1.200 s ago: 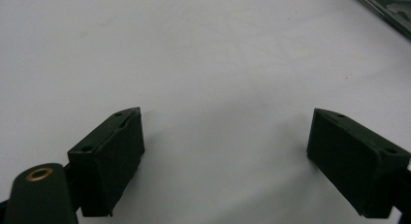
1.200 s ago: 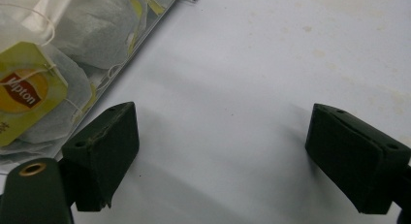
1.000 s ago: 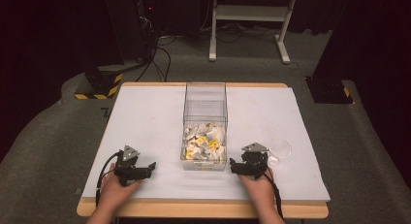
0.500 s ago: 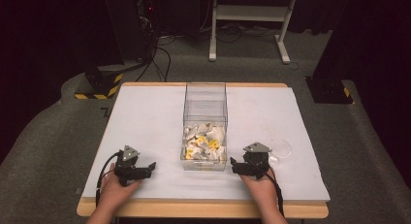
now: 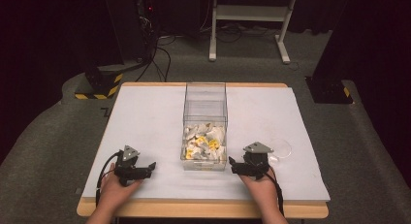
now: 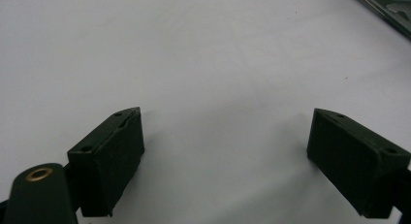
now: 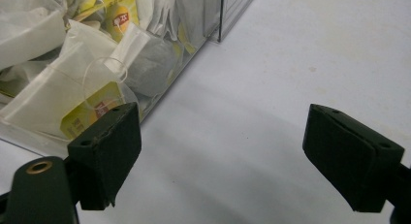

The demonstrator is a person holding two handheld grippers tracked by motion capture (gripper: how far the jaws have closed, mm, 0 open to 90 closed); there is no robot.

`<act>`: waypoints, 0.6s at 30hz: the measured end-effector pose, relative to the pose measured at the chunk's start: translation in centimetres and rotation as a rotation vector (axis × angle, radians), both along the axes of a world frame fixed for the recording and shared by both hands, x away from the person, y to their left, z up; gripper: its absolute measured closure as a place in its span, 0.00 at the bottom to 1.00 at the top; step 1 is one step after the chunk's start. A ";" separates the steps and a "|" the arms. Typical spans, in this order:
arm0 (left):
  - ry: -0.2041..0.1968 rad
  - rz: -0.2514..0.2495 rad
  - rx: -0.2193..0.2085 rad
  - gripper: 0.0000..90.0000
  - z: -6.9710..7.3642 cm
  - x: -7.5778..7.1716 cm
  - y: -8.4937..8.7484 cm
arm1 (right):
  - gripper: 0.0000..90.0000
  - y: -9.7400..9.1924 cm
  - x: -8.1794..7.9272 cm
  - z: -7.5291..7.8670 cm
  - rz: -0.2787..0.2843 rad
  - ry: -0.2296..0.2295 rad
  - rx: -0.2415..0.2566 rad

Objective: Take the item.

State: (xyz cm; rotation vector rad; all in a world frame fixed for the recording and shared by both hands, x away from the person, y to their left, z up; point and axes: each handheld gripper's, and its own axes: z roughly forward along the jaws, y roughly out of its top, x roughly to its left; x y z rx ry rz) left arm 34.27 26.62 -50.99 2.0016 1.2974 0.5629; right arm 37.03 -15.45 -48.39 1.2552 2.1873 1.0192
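High view
Writing: none can be read at this size; yellow tags are seen among the tea bags (image 5: 203, 144) in the clear box (image 5: 205, 107).
Left gripper (image 5: 151, 167): held low over the white table top (image 5: 145, 117) by the left hand (image 5: 116, 185), jaws pointed toward the box; their gap is too small to be judged here. Nothing is seen between them.
Right gripper (image 5: 232, 165): held by the right hand (image 5: 259, 181), jaws pointed at the near right corner of the box, just beside it.
Box: placed between the two grippers, slightly ahead of them; the tea bags are heaped in its near end.
Clear lid (image 5: 280, 149): lying flat on the table just beyond the right gripper, on its outer side.
Hands: both forearms are brought in from the near edge, wrists low.

Left gripper view
Writing: none is seen.
Left gripper (image 6: 225, 136): jaws spread wide; nothing is held or touched, with bare table top (image 6: 203, 64) between and ahead.
Box: an edge (image 6: 383, 6) is seen far ahead toward the right jaw's side.

Right gripper view
Writing: a red logo is printed on a yellow tag (image 7: 118, 18); its letters cannot be read.
Right gripper (image 7: 220, 132): jaws spread wide and empty.
Box wall (image 7: 194, 37): just ahead of the left jaw; whether it is touched cannot be told.
Tea bags (image 7: 63, 83): pressed against the wall from inside, ahead of the left jaw.
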 end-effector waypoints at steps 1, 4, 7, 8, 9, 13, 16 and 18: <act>0.000 0.000 0.000 0.15 0.0 0.0 0.0 | 0.15 0.0 -0.1 0.2 0.002 -0.007 0.007; 0.000 0.000 0.000 0.15 0.0 0.0 0.0 | 0.15 -0.1 -0.2 0.4 0.000 -0.015 0.014; -0.001 0.000 0.000 0.15 0.0 0.0 0.0 | 0.16 -0.1 -0.3 0.7 0.004 -0.030 0.023; -0.001 0.000 0.001 0.15 0.0 0.0 0.0 | 0.16 -0.2 -0.4 0.8 0.004 -0.034 0.025; 0.000 0.001 0.000 0.15 0.0 0.0 0.0 | 0.16 -0.2 -0.4 0.9 0.003 -0.035 0.029; 0.000 0.000 0.000 0.15 0.0 0.0 0.0 | 0.17 -0.2 -0.6 1.3 0.017 -0.047 0.038; -0.002 0.000 0.002 0.15 0.0 0.0 0.0 | 0.17 -0.2 -0.7 1.6 0.022 -0.054 0.044; -0.001 -0.001 0.001 0.15 0.0 0.0 0.0 | 0.17 -0.3 -0.7 1.7 0.021 -0.059 0.046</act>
